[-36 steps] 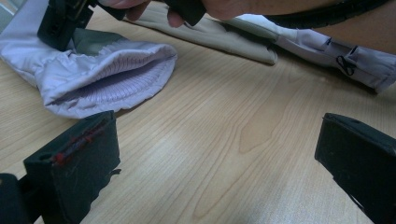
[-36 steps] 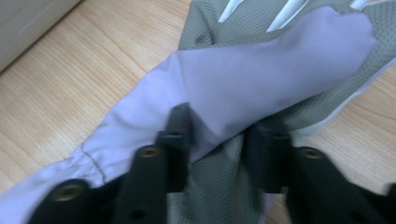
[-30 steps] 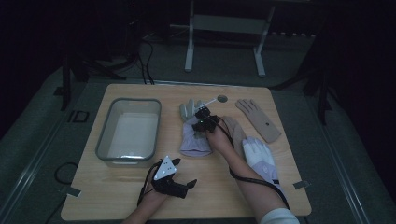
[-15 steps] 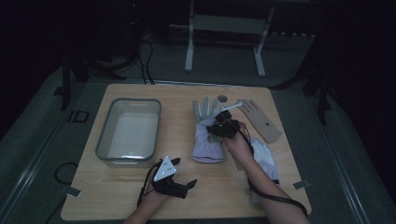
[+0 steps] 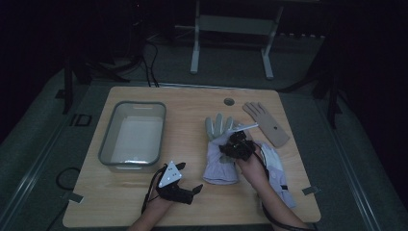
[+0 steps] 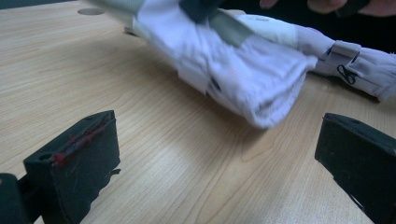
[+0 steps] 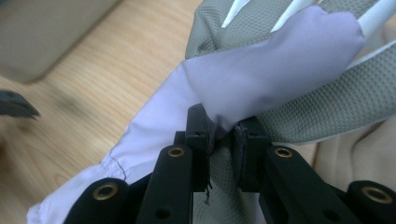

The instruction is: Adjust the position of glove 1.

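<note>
A: While the right gripper [image 5: 234, 146] sat over the pale glove [image 5: 220, 159] in the middle of the worktop [image 5: 192, 103], what were its jaws doing?

B: Pinched nearly shut on a fold of the glove's lilac cloth [image 7: 261, 79], you can see it bunched between them in the right gripper view. Glove had grey mesh fingers [image 5: 217, 126] pointing away from the person, cuff towards them.

A: And the left gripper [image 5: 185, 190]?

B: Low at the near edge, jaws wide with just bare wood between them. The glove's rolled cuff [image 6: 261, 88] lay just ahead of it, not touching.

A: Anything else around?

B: A second pale glove [image 5: 275, 166] beside the person's right forearm, a tan glove [image 5: 267, 124] flat near the far right corner, and a grey tub [image 5: 108, 144] on the left, well apart from the gloves.
</note>
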A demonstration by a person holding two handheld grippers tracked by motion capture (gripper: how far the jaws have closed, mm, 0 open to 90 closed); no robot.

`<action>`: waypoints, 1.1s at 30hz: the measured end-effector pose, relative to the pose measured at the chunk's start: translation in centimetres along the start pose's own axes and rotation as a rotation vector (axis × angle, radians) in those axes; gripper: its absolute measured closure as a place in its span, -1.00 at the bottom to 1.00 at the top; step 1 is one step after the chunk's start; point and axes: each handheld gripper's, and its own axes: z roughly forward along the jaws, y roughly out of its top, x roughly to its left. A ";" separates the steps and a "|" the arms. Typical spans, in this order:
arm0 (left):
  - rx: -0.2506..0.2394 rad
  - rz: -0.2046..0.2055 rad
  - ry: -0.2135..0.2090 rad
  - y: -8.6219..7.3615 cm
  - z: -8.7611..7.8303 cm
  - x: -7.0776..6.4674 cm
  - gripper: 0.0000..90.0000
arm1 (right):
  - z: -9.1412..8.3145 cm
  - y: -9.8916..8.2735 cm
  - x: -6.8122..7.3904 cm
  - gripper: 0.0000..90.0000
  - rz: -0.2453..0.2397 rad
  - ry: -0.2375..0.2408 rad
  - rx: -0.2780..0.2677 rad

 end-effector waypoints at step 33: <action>0.009 -0.006 -0.009 0.0 0.1 0.1 -1.00 | -0.4 -0.5 -3.8 -0.43 -0.063 0.101 -0.023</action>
